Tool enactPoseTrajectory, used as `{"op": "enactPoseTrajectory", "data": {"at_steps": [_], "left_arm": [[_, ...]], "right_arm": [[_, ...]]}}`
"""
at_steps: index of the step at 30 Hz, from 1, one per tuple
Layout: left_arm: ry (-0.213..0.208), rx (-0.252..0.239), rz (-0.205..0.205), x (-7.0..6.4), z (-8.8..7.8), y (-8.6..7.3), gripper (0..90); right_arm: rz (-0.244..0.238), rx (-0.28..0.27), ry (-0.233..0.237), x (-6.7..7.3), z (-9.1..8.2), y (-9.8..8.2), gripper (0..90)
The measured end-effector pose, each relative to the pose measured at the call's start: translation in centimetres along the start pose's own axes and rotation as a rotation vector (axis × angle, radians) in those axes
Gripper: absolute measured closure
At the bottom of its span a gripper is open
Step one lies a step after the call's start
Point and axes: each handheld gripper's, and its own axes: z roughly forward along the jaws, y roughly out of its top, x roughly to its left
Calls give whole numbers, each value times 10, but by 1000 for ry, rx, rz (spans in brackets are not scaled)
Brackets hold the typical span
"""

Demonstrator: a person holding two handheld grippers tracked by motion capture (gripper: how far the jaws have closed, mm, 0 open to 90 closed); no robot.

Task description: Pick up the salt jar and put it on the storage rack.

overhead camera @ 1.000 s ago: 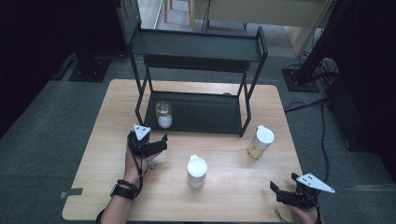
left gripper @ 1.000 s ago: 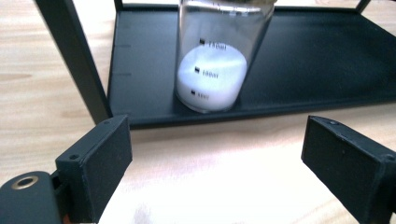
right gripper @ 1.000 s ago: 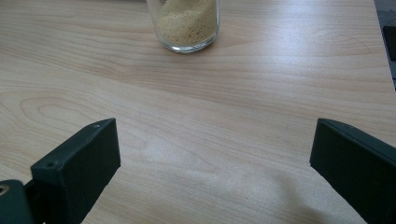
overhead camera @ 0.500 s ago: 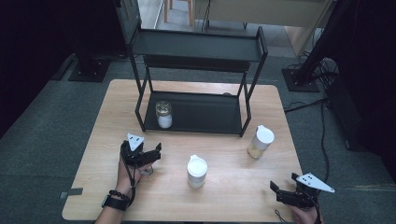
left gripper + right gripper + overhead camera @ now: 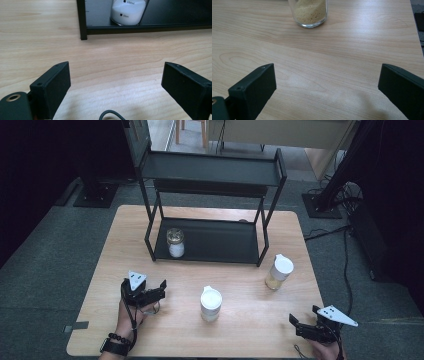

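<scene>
Low over the table (image 5: 165, 330), both tongs, left (image 5: 159, 290) and right (image 5: 296, 324), gaping wide and empty, wrists seemingly level.

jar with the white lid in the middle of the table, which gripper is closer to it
Left. The left gripper sits just to the left of the white-lidded jar; the right gripper is farther off, toward the table's near right corner.

Black blocky claws (image 5: 161, 288), grey three-cornered plates, dark beaded bracelet (image 5: 119, 338) and wristband.
</scene>
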Motion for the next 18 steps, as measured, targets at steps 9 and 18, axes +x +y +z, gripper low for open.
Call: {"op": "enactPoseTrajectory", "data": {"at_steps": [9,18], "left_arm": [[8,0,1,5,-15,-9,88],[3,2,2,8,-22,-13,88]], "right_arm": [[0,4,-2,0,0,0,14],[1,-3,-1,0,0,0,13]]}}
